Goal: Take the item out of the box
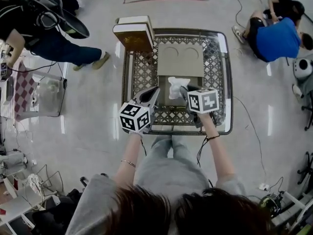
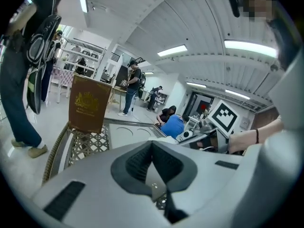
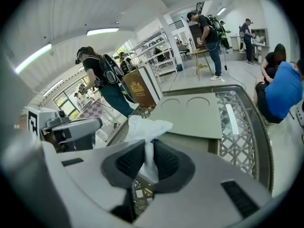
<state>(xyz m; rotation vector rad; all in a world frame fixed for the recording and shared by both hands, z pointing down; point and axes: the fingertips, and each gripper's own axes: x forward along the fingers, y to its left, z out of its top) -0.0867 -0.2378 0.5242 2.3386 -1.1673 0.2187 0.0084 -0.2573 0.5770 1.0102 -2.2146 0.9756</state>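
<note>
Head view: a seated person works two hand-held grippers over a grey cardboard box (image 1: 180, 60) on a lattice table (image 1: 226, 82). The box's flap, cut with two round recesses, lies folded back toward the far side. The right gripper (image 1: 182, 89) is clamped on a crumpled white plastic bag (image 1: 176, 84), which stands above the box's open near end. The left gripper (image 1: 155, 91) hovers just beside it, at the box's left edge. The step in hand looks like the lift-out. It is best done with a straight, steady rise so the thin film neither tears nor snags on the box wall. The left gripper is well placed to hold the box down if it starts to come up with the bag. A brown book-shaped case (image 1: 134, 35) stands at the table's far left corner, well apart.

Left gripper view: the jaws appear to meet at their tips with nothing between them. The open flap and the case stand beyond them, and the right gripper's marker cube shows to the right.

Right gripper view: the dark ribbed pads pinch a twisted neck of the white bag. Its loose top billows above the jaws, and the rest hangs below them toward the box. Whether its lower end has cleared the box opening cannot be told. The left gripper shows at left, close to the bag but not touching it.
</note>
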